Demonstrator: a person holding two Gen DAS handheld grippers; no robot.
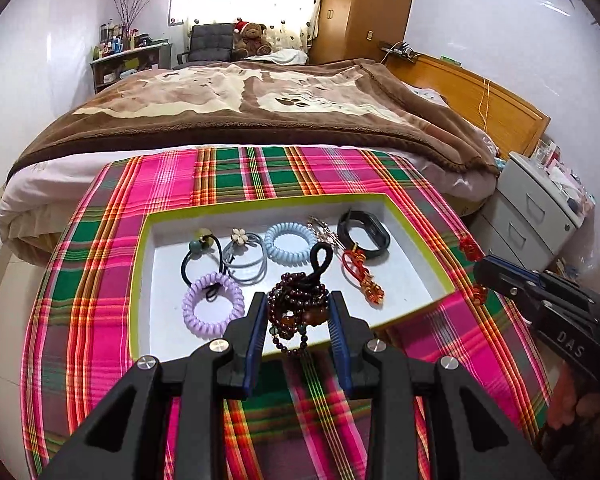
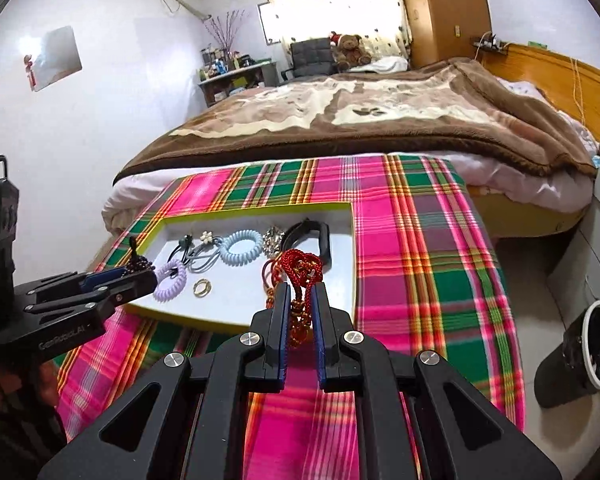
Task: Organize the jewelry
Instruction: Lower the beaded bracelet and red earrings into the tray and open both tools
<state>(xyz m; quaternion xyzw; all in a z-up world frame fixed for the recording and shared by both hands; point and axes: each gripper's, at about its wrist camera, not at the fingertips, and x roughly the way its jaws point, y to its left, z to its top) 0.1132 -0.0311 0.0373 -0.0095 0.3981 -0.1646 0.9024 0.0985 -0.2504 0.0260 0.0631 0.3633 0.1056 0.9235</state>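
Right wrist view shows my right gripper (image 2: 300, 316) clamped on the red knotted cord (image 2: 302, 270) over the tray (image 2: 354, 264), so I'd lower it clear of the black band (image 2: 324, 242) while my left gripper (image 1: 298, 320) pinches the dark bead bracelet (image 1: 296, 308) at the near rim.

Two spiral hair ties (image 1: 213, 303) (image 1: 290, 242), two red knot charms (image 1: 362, 276) (image 2: 302, 276), one gold ring (image 2: 202, 287), one tray (image 1: 140, 264).

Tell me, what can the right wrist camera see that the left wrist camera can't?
Only the right wrist view shows a gold ring in the tray, a wall mirror and a black bin. Only the left wrist view shows the grey drawer cabinet's front and the whole dark bead bracelet between the left gripper fingers. Both show the tray, the teddy bear and the lilac coil hair tie.
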